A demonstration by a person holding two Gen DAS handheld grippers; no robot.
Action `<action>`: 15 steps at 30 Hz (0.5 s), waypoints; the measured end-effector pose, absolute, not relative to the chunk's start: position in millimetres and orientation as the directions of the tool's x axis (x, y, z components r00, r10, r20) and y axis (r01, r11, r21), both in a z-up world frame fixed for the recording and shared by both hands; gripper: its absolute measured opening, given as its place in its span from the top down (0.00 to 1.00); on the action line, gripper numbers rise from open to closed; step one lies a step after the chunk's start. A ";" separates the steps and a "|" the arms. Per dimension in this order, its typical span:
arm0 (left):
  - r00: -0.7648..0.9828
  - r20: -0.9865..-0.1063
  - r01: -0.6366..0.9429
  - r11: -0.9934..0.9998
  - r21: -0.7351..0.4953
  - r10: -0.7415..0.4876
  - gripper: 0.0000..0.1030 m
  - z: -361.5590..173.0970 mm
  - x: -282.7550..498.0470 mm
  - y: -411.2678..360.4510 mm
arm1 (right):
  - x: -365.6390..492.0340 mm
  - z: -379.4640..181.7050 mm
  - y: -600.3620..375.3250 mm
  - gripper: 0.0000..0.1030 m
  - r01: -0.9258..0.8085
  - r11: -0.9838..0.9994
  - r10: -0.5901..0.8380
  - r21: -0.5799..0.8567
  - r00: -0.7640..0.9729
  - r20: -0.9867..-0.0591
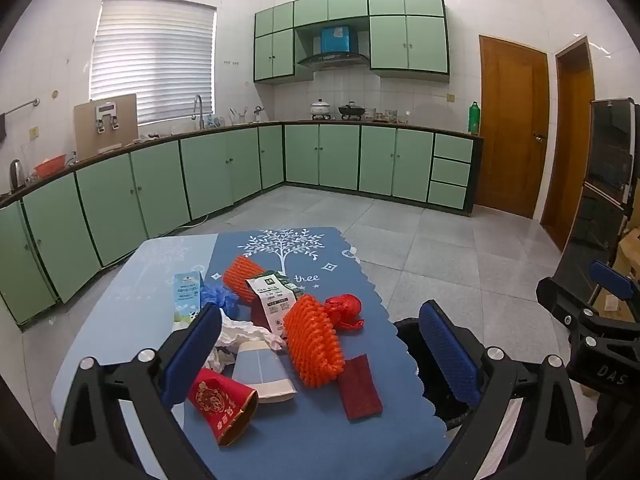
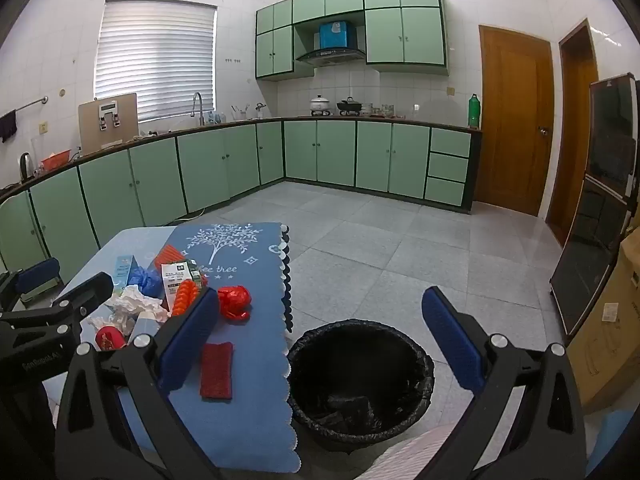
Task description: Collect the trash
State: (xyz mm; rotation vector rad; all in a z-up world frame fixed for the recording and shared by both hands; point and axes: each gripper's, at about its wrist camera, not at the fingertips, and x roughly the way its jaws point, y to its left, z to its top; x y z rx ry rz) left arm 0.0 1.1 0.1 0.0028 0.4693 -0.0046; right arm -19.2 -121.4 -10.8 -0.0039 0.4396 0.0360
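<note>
Trash lies scattered on a table with a blue cloth (image 1: 320, 440): a red paper cup (image 1: 222, 404) on its side, a pale blue paper cup (image 1: 262, 370), crumpled white tissue (image 1: 240, 334), orange foam netting (image 1: 314, 344), a dark red flat piece (image 1: 360, 386), a red plastic bag (image 1: 344, 310), a white wrapper (image 1: 272, 298) and a milk carton (image 1: 187, 298). My left gripper (image 1: 320, 356) hangs open above the pile, empty. My right gripper (image 2: 320, 340) is open and empty over the table edge and a black-lined bin (image 2: 360, 380) on the floor.
Green kitchen cabinets (image 1: 200, 168) run along the left and far walls. A wooden door (image 1: 512, 128) stands at the right. A dark appliance (image 2: 600, 200) and a cardboard box (image 2: 608, 340) sit on the right. Grey tiled floor (image 2: 380, 240) spreads beyond the table.
</note>
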 end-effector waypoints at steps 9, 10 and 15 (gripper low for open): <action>0.891 -0.454 0.001 1.000 0.009 0.003 0.06 0.8 -1.7 1.7 | -18.6 -11.2 -121.7 0.05 -0.036 0.999 0.036 0.006 0.905 -0.425; 0.891 -0.454 0.001 1.000 0.009 0.003 0.06 1.0 -1.8 2.0 | -18.3 -11.3 -121.3 0.05 -0.036 0.999 0.034 0.005 0.904 -0.426; 0.891 -0.455 0.003 1.000 0.011 0.003 0.06 0.8 -0.2 2.8 | -19.0 -10.1 -120.9 0.05 -0.035 0.999 0.034 0.005 0.904 -0.426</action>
